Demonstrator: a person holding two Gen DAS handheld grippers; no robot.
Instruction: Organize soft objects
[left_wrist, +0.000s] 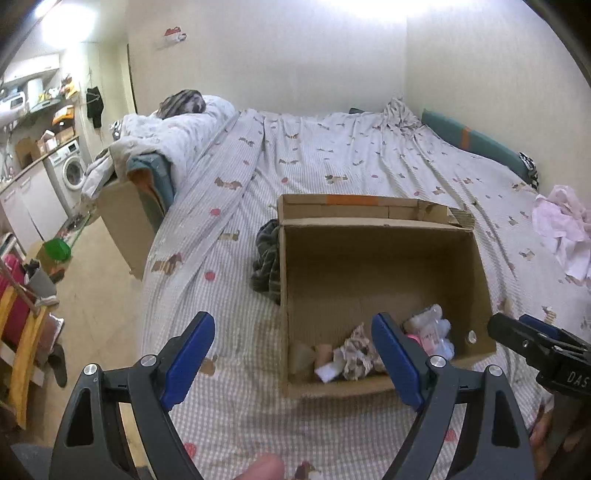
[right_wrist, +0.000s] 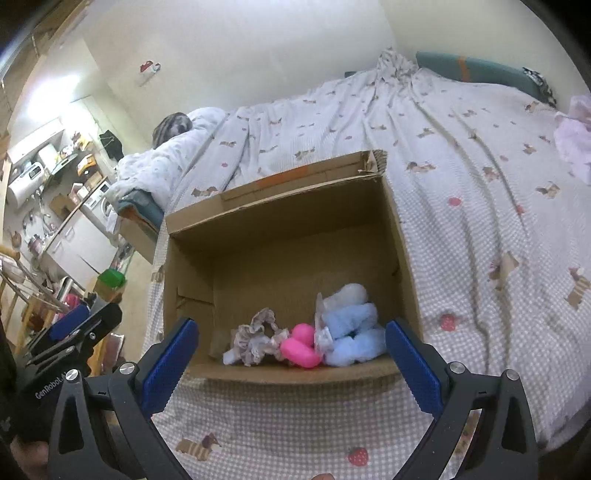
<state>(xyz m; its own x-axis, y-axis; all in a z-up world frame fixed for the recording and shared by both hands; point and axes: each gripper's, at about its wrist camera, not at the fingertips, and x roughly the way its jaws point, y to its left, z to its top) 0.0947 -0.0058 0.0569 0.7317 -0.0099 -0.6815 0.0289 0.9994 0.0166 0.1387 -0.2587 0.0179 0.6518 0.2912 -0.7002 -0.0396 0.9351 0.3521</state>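
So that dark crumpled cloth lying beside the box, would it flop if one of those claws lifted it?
Probably. The dark cloth lies bunched in loose folds against the cardboard box, so it would likely hang limp. It looks light, and pushing it would probably just rumple it.

Surface: bed (left_wrist: 332, 155), checked sheet with dog print.
Centre: open cardboard box (left_wrist: 384, 258).
Touching box's left wall: dark garment (left_wrist: 266, 254).
Right edge: pink cloth (left_wrist: 563, 225).

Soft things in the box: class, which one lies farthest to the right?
The fluffy blue-and-white bundle, against the box's right wall. The pink item sits middle; the frilly scrunchie lies left.
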